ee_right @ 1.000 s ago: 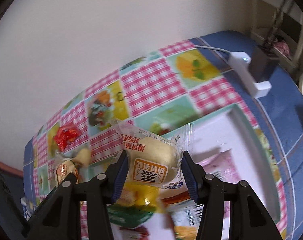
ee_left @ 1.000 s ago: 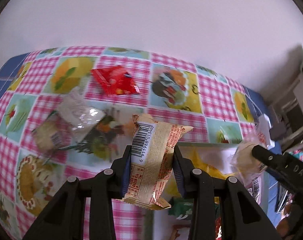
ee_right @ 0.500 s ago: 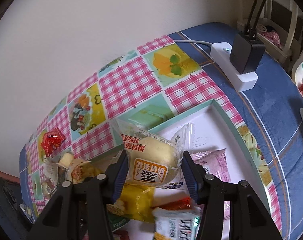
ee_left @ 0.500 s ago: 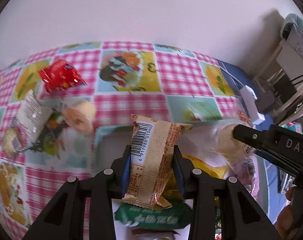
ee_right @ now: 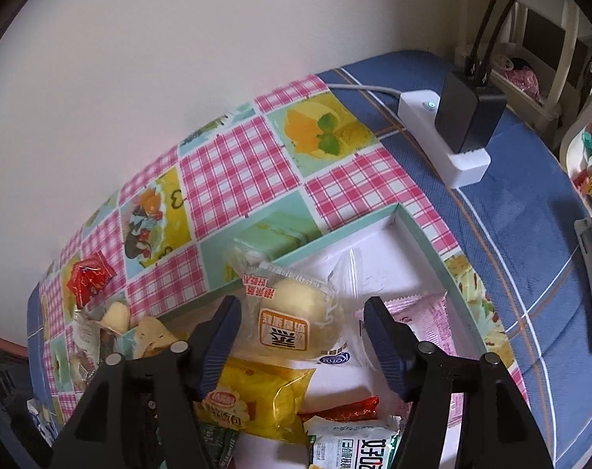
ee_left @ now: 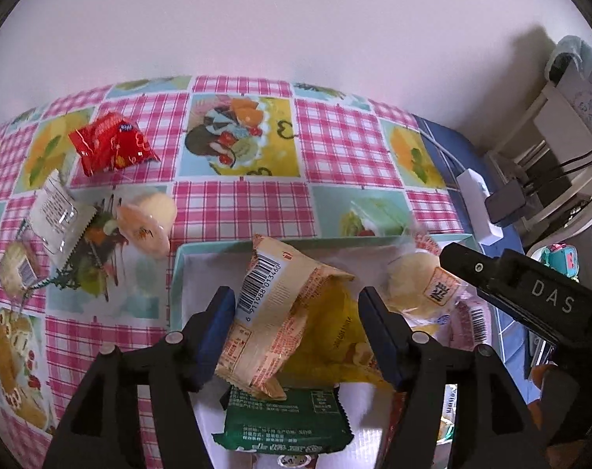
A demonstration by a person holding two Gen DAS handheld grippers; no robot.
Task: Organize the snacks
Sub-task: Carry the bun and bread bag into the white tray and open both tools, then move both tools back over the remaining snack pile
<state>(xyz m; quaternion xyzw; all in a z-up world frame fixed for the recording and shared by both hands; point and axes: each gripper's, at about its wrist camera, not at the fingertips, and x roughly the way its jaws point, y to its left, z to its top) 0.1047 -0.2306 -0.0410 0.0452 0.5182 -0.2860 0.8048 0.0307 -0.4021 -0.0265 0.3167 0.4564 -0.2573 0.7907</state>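
Observation:
A white tray with a teal rim [ee_left: 202, 247] [ee_right: 358, 226] holds several snack packs. My left gripper [ee_left: 296, 322] is open over it; a tan barcode packet [ee_left: 272, 312] lies loose between its fingers on a yellow pack [ee_left: 335, 336] and a green pack [ee_left: 284, 418]. My right gripper [ee_right: 302, 336] is open; a clear-wrapped yellow bun [ee_right: 296, 324] [ee_left: 417, 285] lies between its fingers in the tray. On the cloth outside the tray lie a red packet [ee_left: 110, 148] [ee_right: 87, 279], a peach bun [ee_left: 147, 222] and clear-wrapped packs [ee_left: 55, 211].
The checked tablecloth [ee_left: 237, 203] covers a blue table [ee_right: 530, 226] against a white wall. A white power strip with a black adapter [ee_right: 456, 133] sits to the right of the tray. Shelves [ee_left: 562, 164] stand at the far right.
Both grippers have opened over the tray. The tan barcode packet and the yellow bun have dropped from the fingers into the tray. Both grippers moved closer over the tray.

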